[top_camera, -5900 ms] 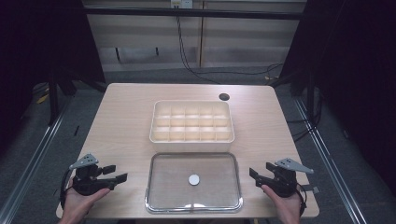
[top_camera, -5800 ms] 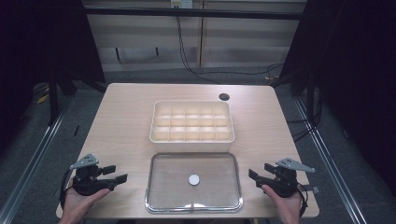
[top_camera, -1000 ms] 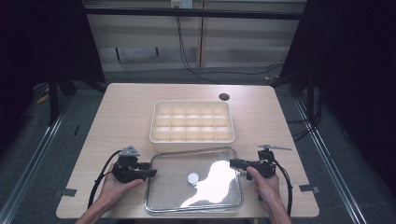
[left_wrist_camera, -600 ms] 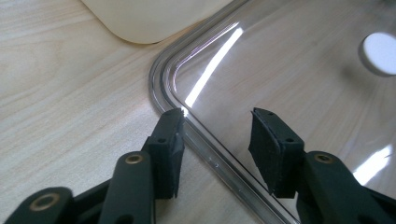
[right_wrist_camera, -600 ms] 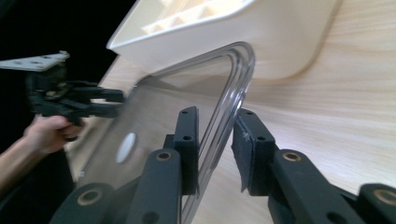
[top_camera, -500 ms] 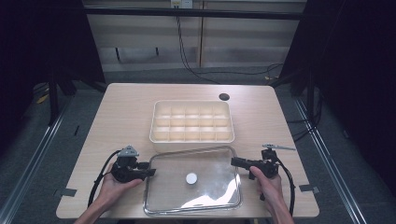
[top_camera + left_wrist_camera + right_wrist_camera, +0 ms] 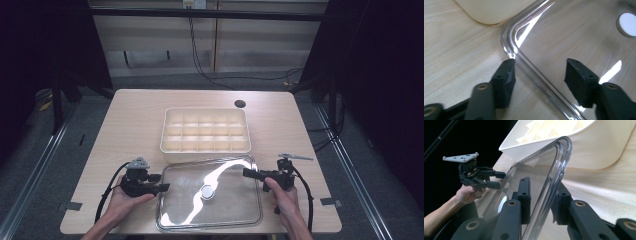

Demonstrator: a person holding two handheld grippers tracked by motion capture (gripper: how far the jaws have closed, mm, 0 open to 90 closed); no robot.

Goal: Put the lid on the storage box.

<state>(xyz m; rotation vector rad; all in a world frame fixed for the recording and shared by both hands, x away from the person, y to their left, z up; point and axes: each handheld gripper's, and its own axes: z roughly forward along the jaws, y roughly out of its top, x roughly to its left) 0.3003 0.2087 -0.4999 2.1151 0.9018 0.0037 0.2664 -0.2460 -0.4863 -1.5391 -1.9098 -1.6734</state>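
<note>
On the pale wooden table [image 7: 125, 130] stands a cream plastic tray [image 7: 205, 129] divided into many small square cells. Just in front of it is a clear lid [image 7: 220, 200] with rounded corners and a white round knob [image 7: 206, 191]; its far edge is close against the tray wall. The left tool [image 7: 537, 75] stands wide astride the lid's left rim. The right tool [image 7: 541, 197] is closed narrow on the right rim, and the lid is tilted.
</note>
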